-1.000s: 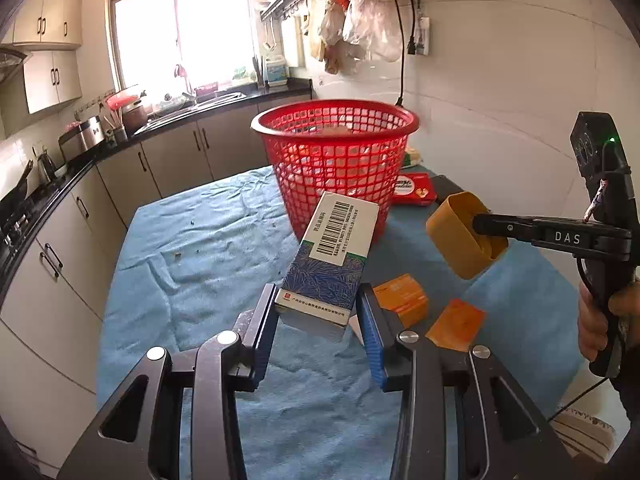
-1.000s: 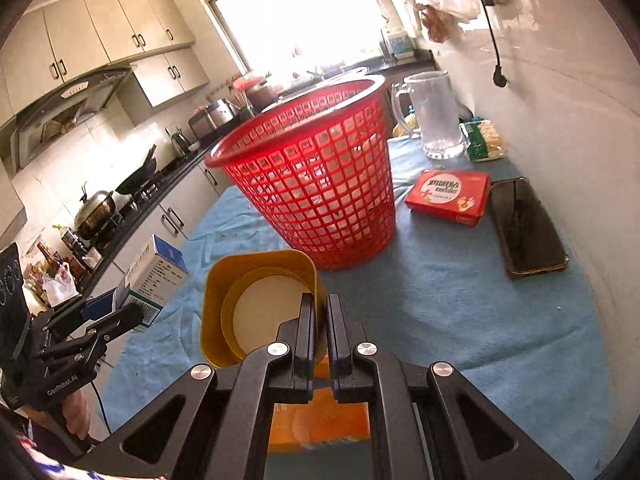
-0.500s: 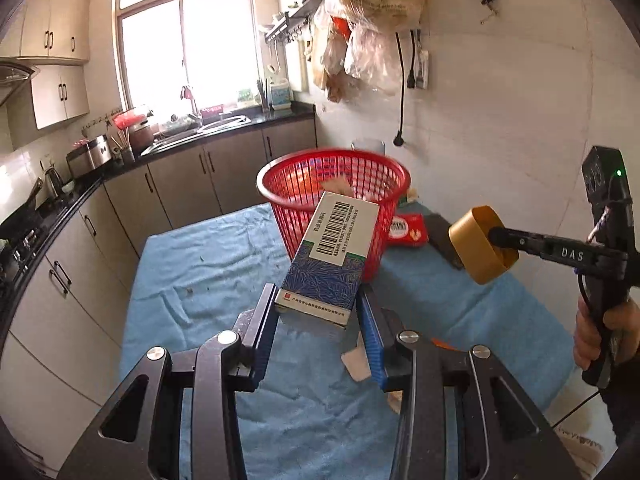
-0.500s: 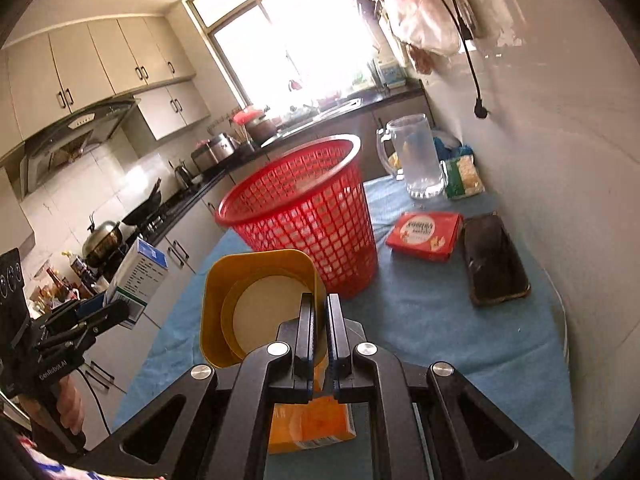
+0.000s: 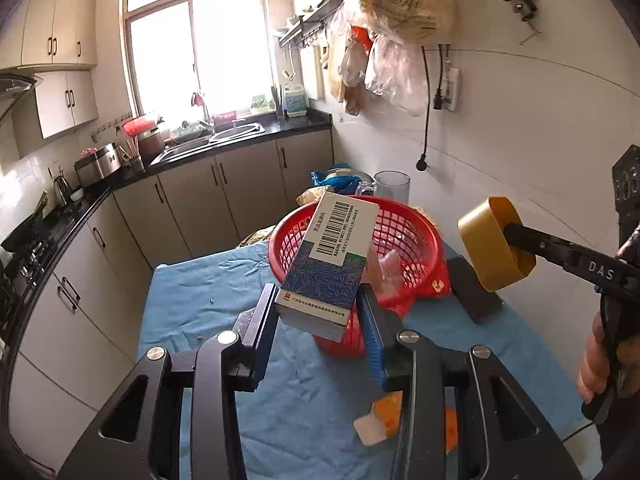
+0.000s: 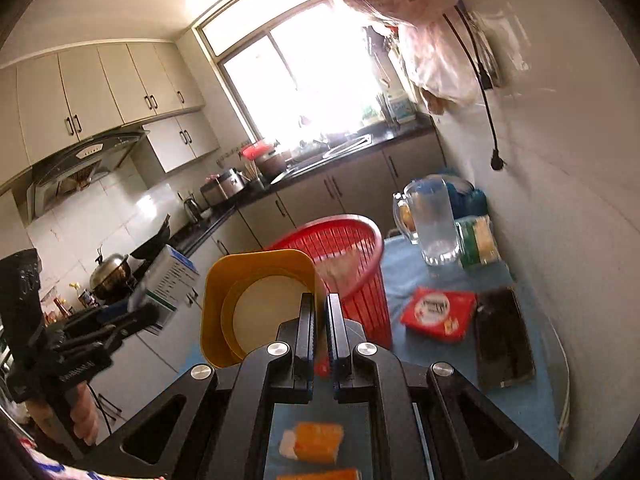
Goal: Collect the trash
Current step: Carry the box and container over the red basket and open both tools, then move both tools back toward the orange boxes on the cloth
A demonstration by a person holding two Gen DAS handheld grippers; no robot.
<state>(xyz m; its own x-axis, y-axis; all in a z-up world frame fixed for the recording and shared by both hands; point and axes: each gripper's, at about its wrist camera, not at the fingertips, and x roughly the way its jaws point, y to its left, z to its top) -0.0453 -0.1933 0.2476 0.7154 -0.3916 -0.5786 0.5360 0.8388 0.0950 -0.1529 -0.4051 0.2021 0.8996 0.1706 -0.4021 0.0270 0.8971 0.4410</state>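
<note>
My left gripper (image 5: 318, 312) is shut on a blue-and-white medicine box (image 5: 330, 264) and holds it high, just in front of the red mesh basket (image 5: 408, 236). My right gripper (image 6: 320, 312) is shut on the wall of a yellow cup (image 6: 256, 300), raised beside the basket (image 6: 352, 256). The cup (image 5: 494, 244) and right gripper also show at the right of the left wrist view. The box (image 6: 168, 280) shows at the left of the right wrist view. Some crumpled trash lies inside the basket.
The table has a blue cloth (image 5: 208, 300). On it lie orange packets (image 6: 312, 442), a red packet (image 6: 438, 312), a black phone (image 6: 502, 336), a glass jug (image 6: 432, 220) and a snack pack (image 6: 478, 244). A white wall runs along the right; kitchen counters lie left.
Both grippers have risen well above the table with their loads. The basket now appears lower and farther below, its inside visible from above.
</note>
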